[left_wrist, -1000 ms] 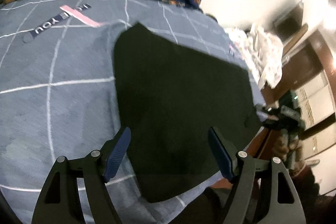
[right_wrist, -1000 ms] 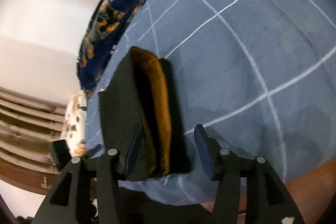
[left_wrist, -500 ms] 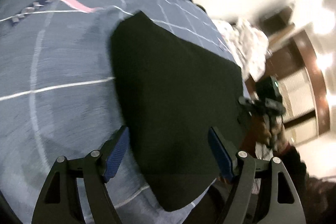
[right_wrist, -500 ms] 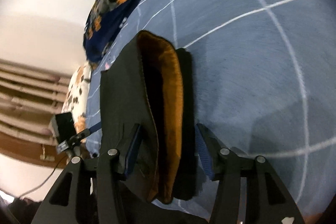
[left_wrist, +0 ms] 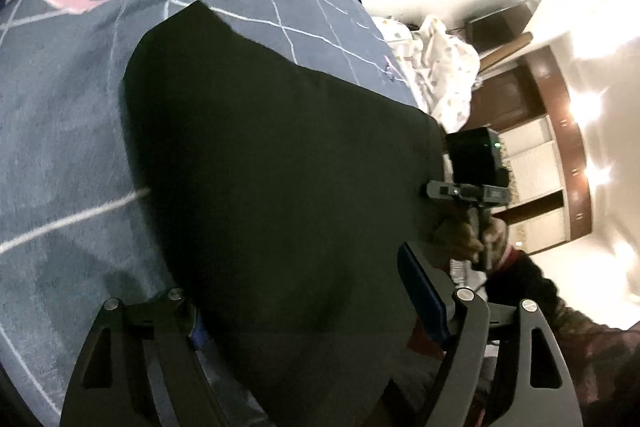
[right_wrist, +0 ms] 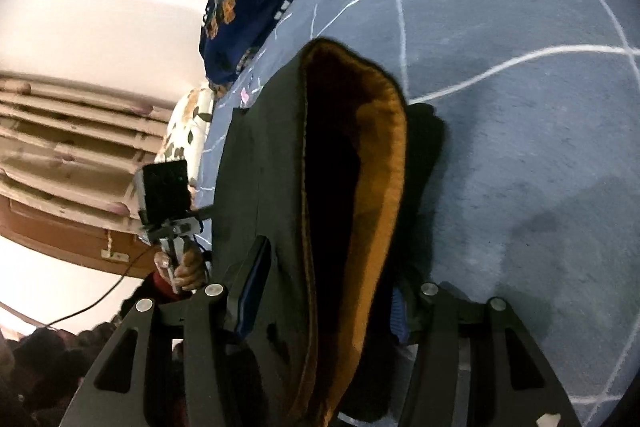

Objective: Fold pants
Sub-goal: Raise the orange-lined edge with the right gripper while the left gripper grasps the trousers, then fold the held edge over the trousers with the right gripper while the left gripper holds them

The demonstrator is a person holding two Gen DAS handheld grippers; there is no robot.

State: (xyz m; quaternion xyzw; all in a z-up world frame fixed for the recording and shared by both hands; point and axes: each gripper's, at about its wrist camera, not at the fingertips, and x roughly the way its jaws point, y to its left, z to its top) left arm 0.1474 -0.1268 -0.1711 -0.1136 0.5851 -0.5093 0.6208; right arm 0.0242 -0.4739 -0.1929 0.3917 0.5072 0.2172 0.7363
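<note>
Both grippers have closed in on the near edge of the black pants [left_wrist: 280, 187], which lie flat on the blue bedspread [left_wrist: 72, 131].
Left gripper [left_wrist: 316, 303] straddles the hem, wide and empty; right gripper [right_wrist: 324, 291] part-open around the orange-lined opening [right_wrist: 372, 187], grip uncertain. Next, pinch and fold.

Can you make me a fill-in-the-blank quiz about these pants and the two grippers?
1. The pants are ____ on the outside.
2. Their lining is ____.
3. They lie on a blue bedspread crossed by ____ lines.
4. The right gripper has its jaws on either side of the pants' ____ end.

Missing words: black; orange; white; open
</note>
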